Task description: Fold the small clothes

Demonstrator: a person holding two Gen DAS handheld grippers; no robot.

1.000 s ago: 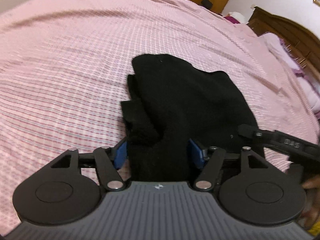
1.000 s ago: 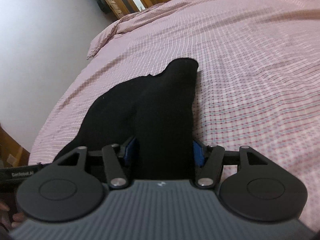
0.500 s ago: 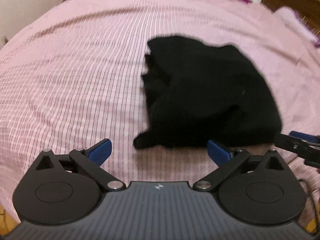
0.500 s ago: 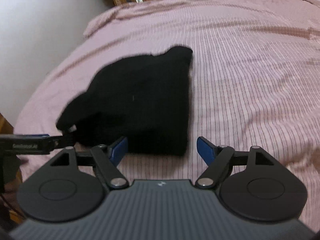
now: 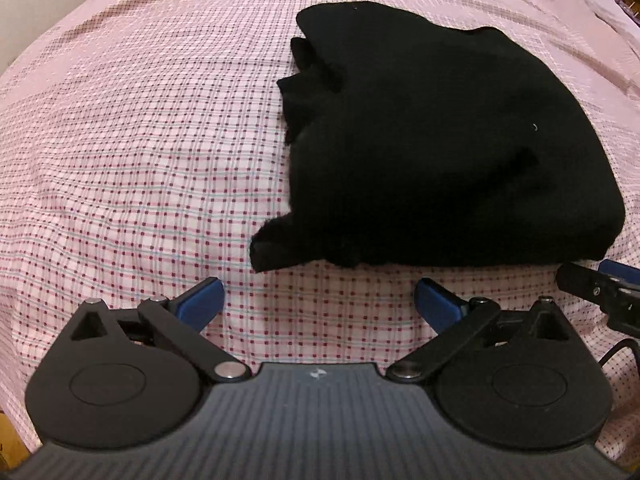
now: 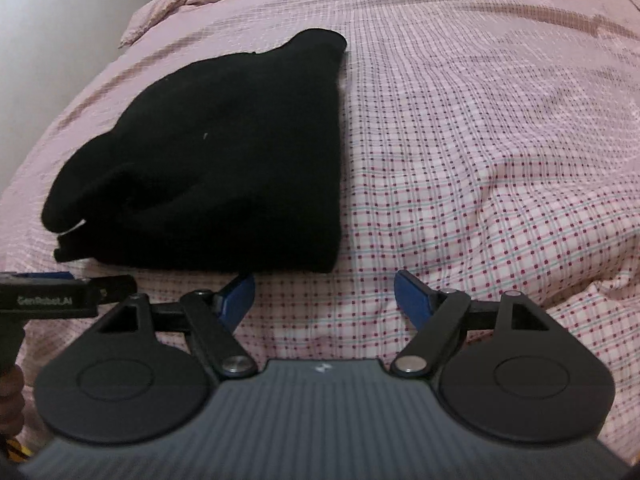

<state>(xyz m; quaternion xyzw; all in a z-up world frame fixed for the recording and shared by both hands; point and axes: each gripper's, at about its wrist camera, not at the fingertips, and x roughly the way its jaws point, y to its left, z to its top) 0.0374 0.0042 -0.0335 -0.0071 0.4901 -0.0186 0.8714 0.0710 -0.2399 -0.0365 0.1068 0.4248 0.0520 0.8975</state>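
A black garment [image 5: 432, 136] lies folded in a rough bundle on the pink checked bedspread [image 5: 140, 140]. In the left wrist view my left gripper [image 5: 318, 300] is open and empty, just in front of the garment's near edge. In the right wrist view the same garment [image 6: 224, 168] lies ahead and to the left. My right gripper [image 6: 324, 294] is open and empty, just short of the garment's near right corner. Each gripper shows at the edge of the other's view: the right gripper [image 5: 600, 286] and the left gripper [image 6: 60, 294].
The bedspread [image 6: 480, 140] stretches wide to the right of the garment. A white wall [image 6: 60, 20] runs along the bed's left side. The bed's near edge is just below both grippers.
Both grippers were shut on the garment's near edge a second ago. They have opened, let it go and pulled back toward the bed's near edge. The garment now lies flat.
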